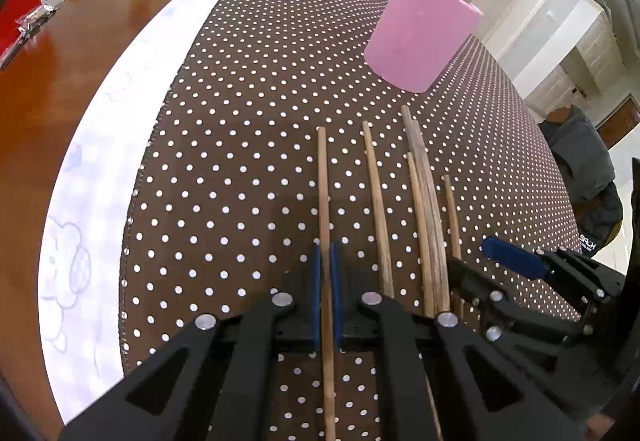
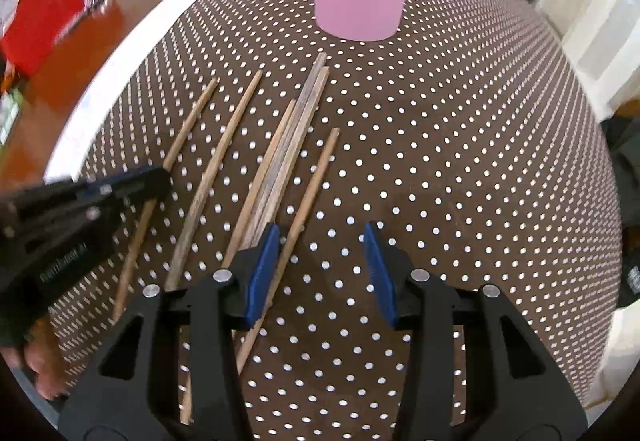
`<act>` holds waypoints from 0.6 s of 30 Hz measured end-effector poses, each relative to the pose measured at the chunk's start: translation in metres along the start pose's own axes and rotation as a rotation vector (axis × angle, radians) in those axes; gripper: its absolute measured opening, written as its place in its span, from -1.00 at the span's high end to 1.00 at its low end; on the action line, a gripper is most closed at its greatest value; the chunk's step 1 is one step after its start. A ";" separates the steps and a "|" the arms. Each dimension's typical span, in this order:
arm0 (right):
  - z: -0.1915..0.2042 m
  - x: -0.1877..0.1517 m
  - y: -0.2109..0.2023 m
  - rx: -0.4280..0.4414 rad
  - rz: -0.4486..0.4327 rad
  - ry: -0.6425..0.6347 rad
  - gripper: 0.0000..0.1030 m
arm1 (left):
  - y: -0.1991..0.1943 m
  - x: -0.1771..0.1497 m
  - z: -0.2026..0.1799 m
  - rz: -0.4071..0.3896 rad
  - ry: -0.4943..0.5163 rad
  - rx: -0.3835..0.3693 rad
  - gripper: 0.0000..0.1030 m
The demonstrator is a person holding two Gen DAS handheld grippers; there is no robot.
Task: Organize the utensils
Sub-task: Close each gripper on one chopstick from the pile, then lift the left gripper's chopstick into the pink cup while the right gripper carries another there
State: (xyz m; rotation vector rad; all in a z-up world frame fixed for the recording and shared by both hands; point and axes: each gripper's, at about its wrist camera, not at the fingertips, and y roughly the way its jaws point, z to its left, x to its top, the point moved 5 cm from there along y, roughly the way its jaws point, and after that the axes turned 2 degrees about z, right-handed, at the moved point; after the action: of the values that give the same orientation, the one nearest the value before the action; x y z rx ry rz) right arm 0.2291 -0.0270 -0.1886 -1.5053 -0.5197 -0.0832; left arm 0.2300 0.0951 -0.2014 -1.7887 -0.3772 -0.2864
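L tongs (image 1: 327, 273) clamp leftmost chopstick (image 1: 323, 201); R tongs (image 2: 320, 273) half-wide, holding nothing. Some sticks already in pink cup (image 1: 420, 37); approx five left on desk (image 1: 240, 121).

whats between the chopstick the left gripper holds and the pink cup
Only bare dotted cloth. In the left wrist view the held chopstick ends short of the pink cup, with nothing lying in the gap.
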 end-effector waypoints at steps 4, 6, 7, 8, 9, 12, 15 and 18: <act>0.011 -0.003 -0.001 -0.005 -0.003 -0.029 0.40 | 0.000 0.001 -0.001 0.006 -0.009 0.003 0.89; 0.014 -0.003 -0.001 0.015 -0.003 -0.043 0.61 | 0.000 0.001 -0.002 0.004 -0.010 0.007 0.89; 0.015 -0.002 -0.001 0.020 -0.003 -0.043 0.72 | 0.000 0.002 -0.002 0.001 -0.013 0.006 0.89; 0.014 -0.002 -0.002 0.024 -0.004 -0.039 0.79 | 0.001 0.002 -0.002 -0.001 -0.017 0.004 0.89; 0.011 -0.001 -0.001 0.046 -0.009 -0.025 0.83 | 0.000 0.002 -0.001 -0.005 -0.021 0.001 0.90; -0.003 -0.001 -0.002 0.085 -0.020 0.005 0.87 | -0.003 0.002 -0.002 -0.025 -0.029 -0.022 0.90; -0.017 -0.001 -0.010 0.109 -0.052 0.016 0.88 | -0.011 0.003 -0.004 -0.051 -0.028 -0.028 0.90; -0.029 -0.003 -0.023 0.148 -0.104 0.034 0.88 | -0.021 0.006 -0.011 -0.071 -0.018 -0.026 0.90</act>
State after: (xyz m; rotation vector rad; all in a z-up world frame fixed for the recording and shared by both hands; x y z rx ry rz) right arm 0.2254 -0.0573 -0.1680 -1.3302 -0.5648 -0.1485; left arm 0.2269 0.0897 -0.1775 -1.8065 -0.4523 -0.3270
